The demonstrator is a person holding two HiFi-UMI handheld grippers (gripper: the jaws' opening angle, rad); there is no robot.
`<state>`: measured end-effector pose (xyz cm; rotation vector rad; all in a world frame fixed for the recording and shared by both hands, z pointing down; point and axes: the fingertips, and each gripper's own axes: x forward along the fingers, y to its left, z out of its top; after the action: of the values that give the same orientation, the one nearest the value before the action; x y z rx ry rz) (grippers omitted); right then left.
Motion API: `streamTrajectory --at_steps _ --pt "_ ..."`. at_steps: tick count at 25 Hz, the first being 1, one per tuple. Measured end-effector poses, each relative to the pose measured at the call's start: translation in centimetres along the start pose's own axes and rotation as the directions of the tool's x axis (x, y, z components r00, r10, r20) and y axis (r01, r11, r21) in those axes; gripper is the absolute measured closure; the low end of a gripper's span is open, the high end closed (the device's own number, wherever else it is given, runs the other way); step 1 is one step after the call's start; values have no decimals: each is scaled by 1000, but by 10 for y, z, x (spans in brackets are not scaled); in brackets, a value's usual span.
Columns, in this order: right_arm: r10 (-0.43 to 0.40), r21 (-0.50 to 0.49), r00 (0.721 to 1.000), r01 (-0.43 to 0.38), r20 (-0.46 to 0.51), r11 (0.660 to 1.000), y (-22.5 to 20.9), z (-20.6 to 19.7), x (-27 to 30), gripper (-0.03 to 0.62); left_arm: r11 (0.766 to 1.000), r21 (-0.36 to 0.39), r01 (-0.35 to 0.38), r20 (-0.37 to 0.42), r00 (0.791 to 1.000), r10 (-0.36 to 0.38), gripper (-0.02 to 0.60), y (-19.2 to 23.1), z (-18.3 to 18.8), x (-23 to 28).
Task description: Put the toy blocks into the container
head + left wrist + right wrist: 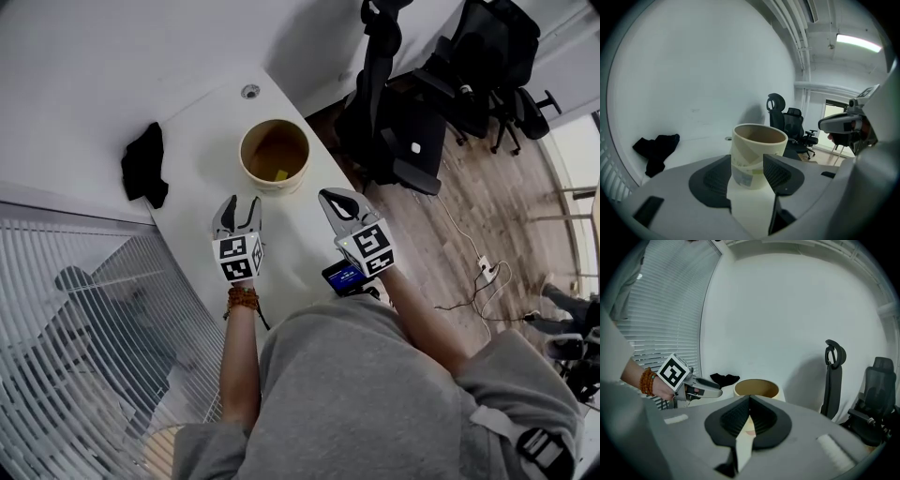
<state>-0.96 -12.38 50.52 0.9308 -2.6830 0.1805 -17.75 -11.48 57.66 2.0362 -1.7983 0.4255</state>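
Table (pixel 292 239) holds container (pixel 272 185) and black cloth (pixel 144 165), office chairs (pixel 398 131) beside.

A white table (pixel 202 131) stands by a plain white wall (pixel 84 66). White blinds (pixel 84 309) hang on the left. Black chairs (pixel 398 141) stand on the brown wood floor (pixel 487 206), near a plug strip (pixel 486 267). 1 long light (pixel 858 43) glows up on the ceiling.
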Motion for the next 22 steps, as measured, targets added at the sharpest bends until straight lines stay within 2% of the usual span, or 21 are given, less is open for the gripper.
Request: streamTrajectory --at_steps 6,12,22 --pt "1 -5 1000 -1 -8 1000 0 -5 -1 583 996 -33 -88 -64 994 86 364 36 -50 -18" --pt "-9 -2 1000 9 -19 1000 -5 -12 -4 583 988 -37 -152 -148 978 145 364 58 -98 -30" --pt "-8 -5 1000 8 -24 1000 -4 -15 -5 583 974 -43 -223 -224 952 208 364 75 -144 -36"
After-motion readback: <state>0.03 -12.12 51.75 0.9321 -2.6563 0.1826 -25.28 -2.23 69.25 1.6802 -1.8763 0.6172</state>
